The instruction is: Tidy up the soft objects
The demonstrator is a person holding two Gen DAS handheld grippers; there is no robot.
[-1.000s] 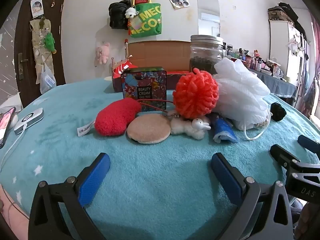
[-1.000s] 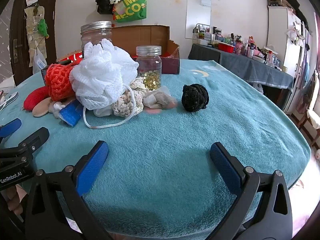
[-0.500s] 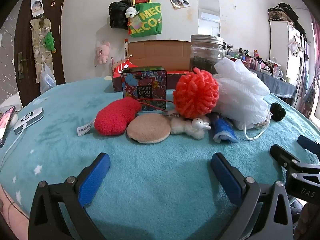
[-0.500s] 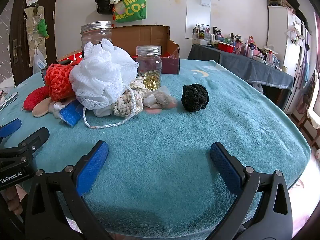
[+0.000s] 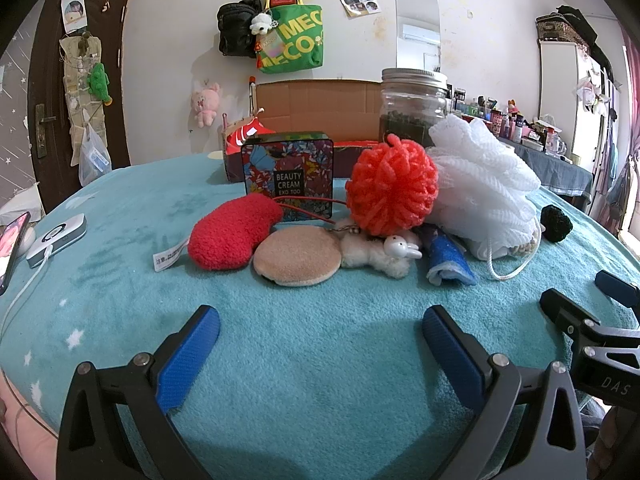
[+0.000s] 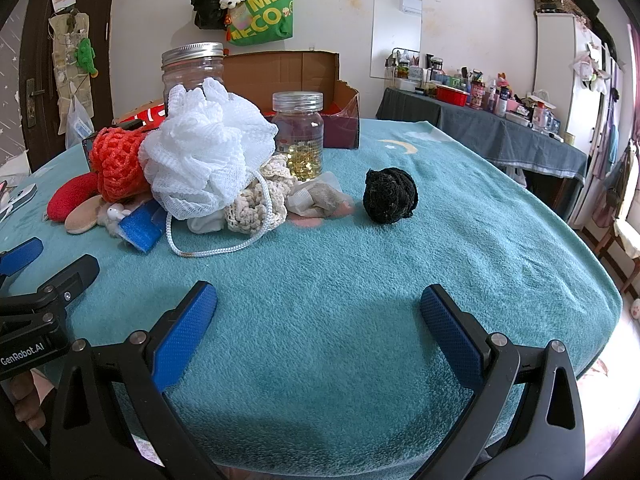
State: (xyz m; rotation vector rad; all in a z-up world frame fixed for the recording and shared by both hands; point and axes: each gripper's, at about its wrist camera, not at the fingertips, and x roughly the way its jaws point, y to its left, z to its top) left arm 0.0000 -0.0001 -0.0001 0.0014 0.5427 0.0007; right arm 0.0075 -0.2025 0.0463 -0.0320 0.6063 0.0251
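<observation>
A pile of soft things lies on the teal blanket (image 5: pixel 320 360): a red plush (image 5: pixel 232 232), a tan round puff (image 5: pixel 298 256), a small white bunny toy (image 5: pixel 380 254), an orange-red knit ball (image 5: pixel 392 188), a white mesh pouf (image 5: pixel 480 192), a blue cloth (image 5: pixel 448 260). A black knit ball (image 6: pixel 390 196) sits apart to the right. A cream crochet piece (image 6: pixel 260 200) lies under the pouf (image 6: pixel 208 156). My left gripper (image 5: pixel 320 340) is open and empty, short of the pile. My right gripper (image 6: pixel 318 320) is open and empty, short of the black ball.
A patterned tin (image 5: pixel 288 176), a large jar (image 5: pixel 412 108), a small jar of yellow beads (image 6: pixel 298 140) and an open cardboard box (image 6: pixel 288 76) stand behind the pile. A phone and a white device (image 5: pixel 56 236) lie at the far left. The table edge drops away at right.
</observation>
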